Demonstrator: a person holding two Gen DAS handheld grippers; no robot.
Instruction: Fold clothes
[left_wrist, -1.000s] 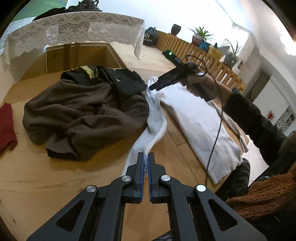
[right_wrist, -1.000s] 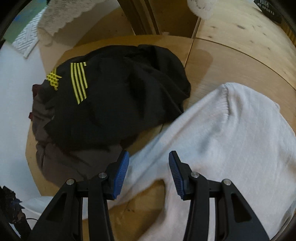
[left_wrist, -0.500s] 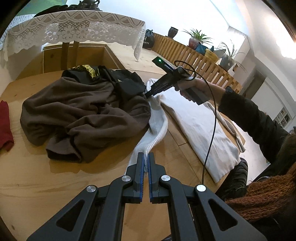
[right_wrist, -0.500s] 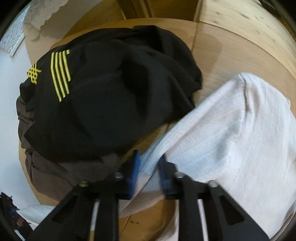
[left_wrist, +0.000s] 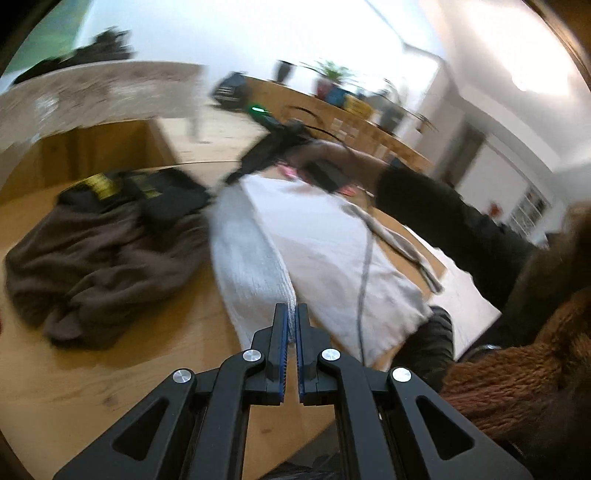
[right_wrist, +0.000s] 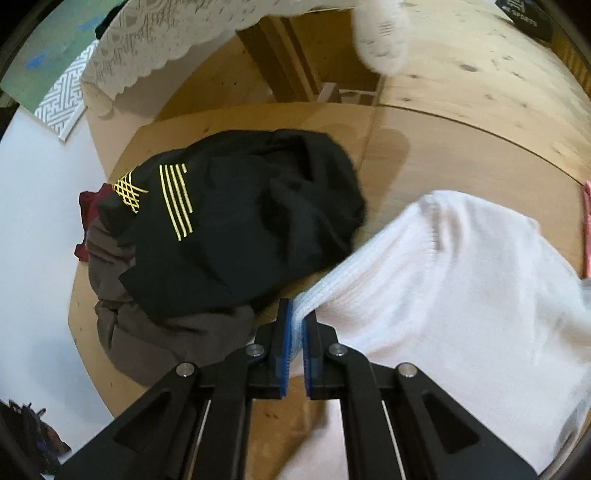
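Holding the white sweater (left_wrist: 325, 236) at two points, we had both tools clamped on it: the left hand-held gripper (left_wrist: 291, 325) was closed on the ribbed end of a sleeve near the surface's (left_wrist: 110, 376) near edge, and the right hand-held gripper (right_wrist: 297, 332) was closed on a ribbed edge of the same sweater (right_wrist: 461, 295) further in. The sweater's body lay on the surface, its sleeve raised between our two grips. We judged the main risk to be snagging: the lifted sleeve ran just beside the black garment (right_wrist: 240, 214) and the brown garment (left_wrist: 96, 258), so a sweeping fold could drag them along. Both pinches were thin, and a hard pull might slip the knit free. The trailing cable (left_wrist: 364, 295) lay across the sweater and could get folded inside.
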